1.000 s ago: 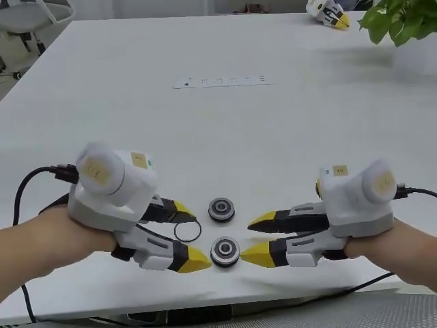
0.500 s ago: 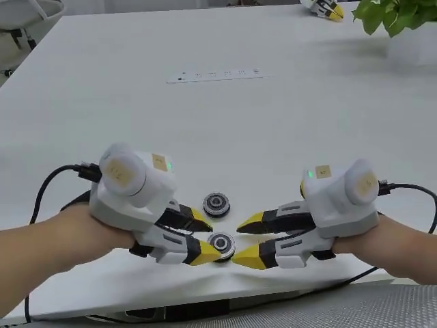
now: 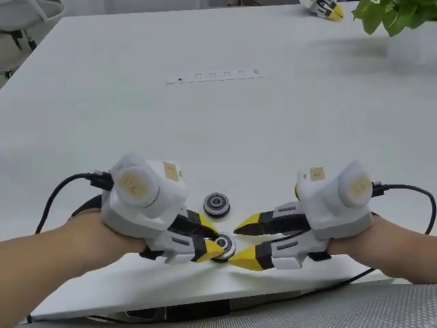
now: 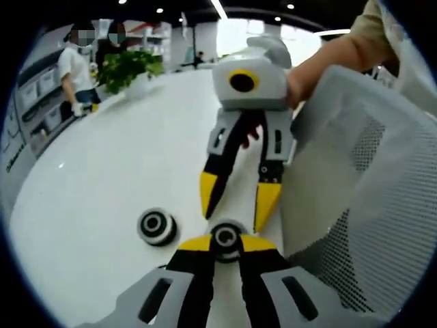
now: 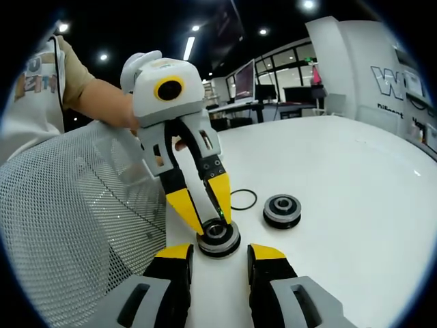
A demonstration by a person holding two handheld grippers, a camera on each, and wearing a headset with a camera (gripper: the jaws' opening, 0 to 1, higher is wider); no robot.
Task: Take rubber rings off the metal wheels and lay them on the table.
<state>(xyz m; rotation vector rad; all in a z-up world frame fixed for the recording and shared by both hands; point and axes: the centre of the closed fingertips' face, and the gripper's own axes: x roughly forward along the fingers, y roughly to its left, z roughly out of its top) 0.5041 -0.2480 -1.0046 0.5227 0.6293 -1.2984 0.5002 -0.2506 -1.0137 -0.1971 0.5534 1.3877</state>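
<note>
On near edge of wide white table (image 3: 239, 123), two small round wheels. Far across it, white socket strip (image 3: 217, 75); green leafy plant (image 3: 392, 14) at far right corner; white mesh chair (image 5: 68, 205) off near edge. Jaws of left gripper (image 3: 212, 239) pinch near metal wheel (image 3: 222, 244); far metal wheel (image 3: 216, 203) free. Loose black rubber ring (image 5: 244, 199) flat on table nearby. Jaws of right gripper (image 3: 234, 244) spread wide, empty, tips just short of near wheel. Versus second ago: left gripper now over near wheel, right gripper closer.

2 wheels (image 5: 282, 208) flat (ring (image 5: 244, 199) on tbl)
</note>
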